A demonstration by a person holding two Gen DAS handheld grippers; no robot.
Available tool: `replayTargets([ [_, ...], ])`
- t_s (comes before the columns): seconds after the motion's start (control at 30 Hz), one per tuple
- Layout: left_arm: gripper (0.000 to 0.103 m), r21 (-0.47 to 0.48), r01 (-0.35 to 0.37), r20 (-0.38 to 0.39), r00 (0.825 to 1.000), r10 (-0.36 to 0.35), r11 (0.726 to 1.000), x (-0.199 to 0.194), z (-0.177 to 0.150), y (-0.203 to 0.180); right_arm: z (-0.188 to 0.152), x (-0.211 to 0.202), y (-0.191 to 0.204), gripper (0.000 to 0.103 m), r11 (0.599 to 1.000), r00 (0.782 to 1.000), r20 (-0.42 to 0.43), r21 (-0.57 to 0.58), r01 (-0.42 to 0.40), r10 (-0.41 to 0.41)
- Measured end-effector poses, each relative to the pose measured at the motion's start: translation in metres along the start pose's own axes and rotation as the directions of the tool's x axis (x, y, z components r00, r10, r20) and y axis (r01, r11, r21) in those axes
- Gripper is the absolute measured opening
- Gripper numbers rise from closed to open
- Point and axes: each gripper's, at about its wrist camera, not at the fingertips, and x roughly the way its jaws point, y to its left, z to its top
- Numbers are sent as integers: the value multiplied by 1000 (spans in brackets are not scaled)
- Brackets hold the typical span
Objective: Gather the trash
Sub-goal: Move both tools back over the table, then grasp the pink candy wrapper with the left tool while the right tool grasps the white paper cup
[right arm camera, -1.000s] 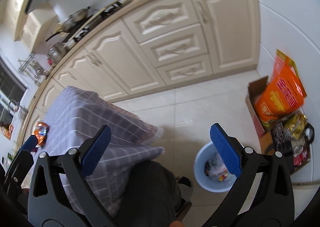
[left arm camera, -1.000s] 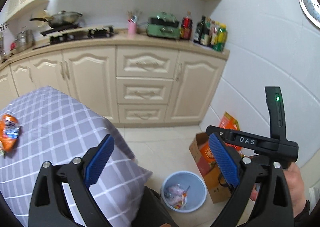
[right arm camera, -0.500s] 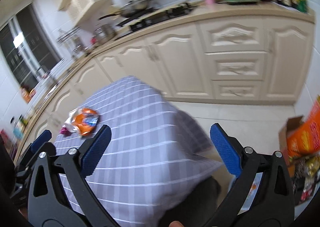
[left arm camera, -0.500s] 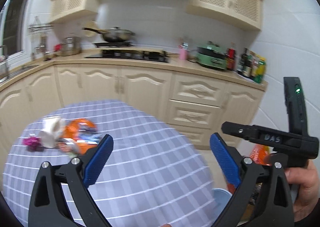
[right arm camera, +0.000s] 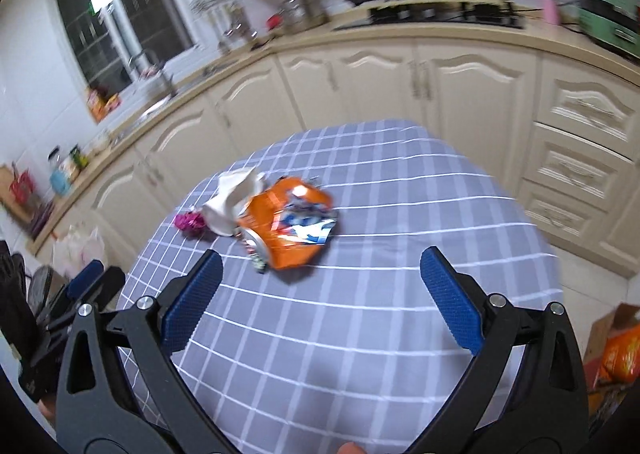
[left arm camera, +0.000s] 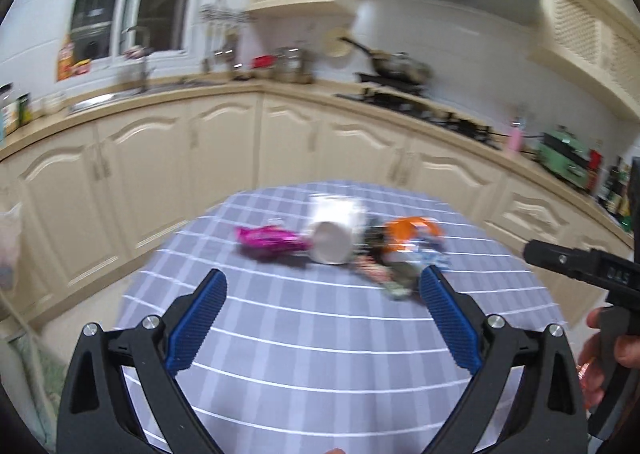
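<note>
Motion-blurred wrappers (left arm camera: 384,254) beside cup (left arm camera: 334,232)

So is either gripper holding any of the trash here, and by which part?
Nothing is held. The left gripper and right gripper are both open above the tablecloth, short of the orange wrapper and white cup.

Trash in one cluster on the checked bench (right arm camera: 360,334)

A crumpled orange snack wrapper (right arm camera: 288,228) lies flat toward the bench's far-left edge; a white paper cup (left arm camera: 334,232), tipped on its side, touches it, and a magenta foil wrapper (left arm camera: 268,240) lies just beside the cup. Small wrapper scraps (left arm camera: 384,274) sit at the orange wrapper's near edge, blurred.
</note>
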Motion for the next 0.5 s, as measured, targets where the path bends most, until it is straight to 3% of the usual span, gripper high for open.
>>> replayTargets([
  [0.33, 95, 55, -95, -103, 990, 101, 994, 85, 17, 31, 17, 59, 44, 97, 997, 996, -63, -43, -63, 60],
  [0.5, 95, -15, -74, -161, 984, 71, 997, 123, 27, 41, 43, 83, 65, 97, 993, 992, -76, -57, -104, 99],
])
